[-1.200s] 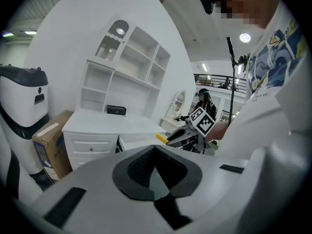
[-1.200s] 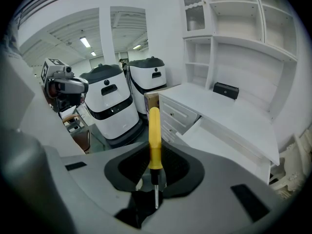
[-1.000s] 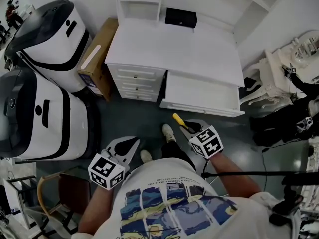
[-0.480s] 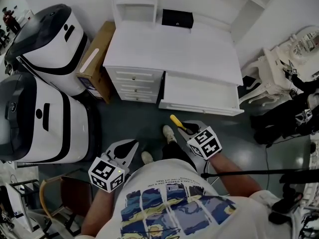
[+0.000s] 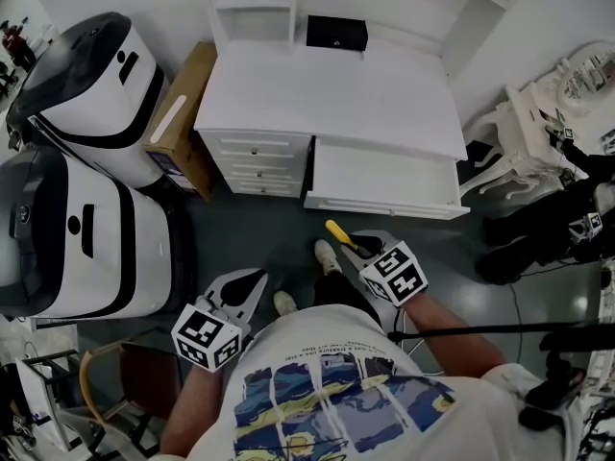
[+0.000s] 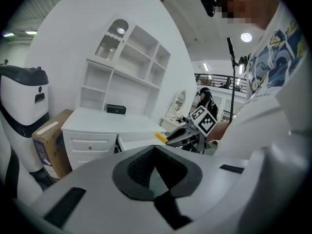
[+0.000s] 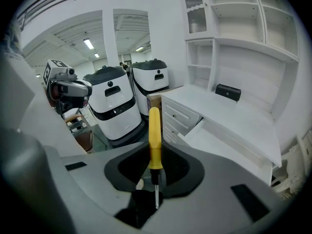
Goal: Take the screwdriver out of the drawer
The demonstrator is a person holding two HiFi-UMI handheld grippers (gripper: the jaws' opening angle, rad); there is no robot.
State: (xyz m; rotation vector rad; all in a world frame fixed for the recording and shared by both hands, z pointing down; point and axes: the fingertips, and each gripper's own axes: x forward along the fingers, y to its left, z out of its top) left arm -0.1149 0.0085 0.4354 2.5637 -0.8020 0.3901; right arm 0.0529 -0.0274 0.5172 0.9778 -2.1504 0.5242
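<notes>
The right gripper (image 5: 357,245) grips the screwdriver (image 7: 154,140) near the blade end of its yellow handle. The handle stands out past the jaw tips, and the thin metal blade points back toward the hand. The left gripper (image 5: 252,279), off to its left, has its jaws closed together with nothing between them. Ahead of the right gripper, apart from the screwdriver, the drawer (image 5: 384,206) of the white desk (image 5: 327,94) stands open. Farther on, a black box (image 5: 336,33) sits at the back of the desk.

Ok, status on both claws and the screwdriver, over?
Right claw shut on the yellow-handled screwdriver, out of the drawer. Left claw shut, empty. Drawer open; nothing in the way.
</notes>
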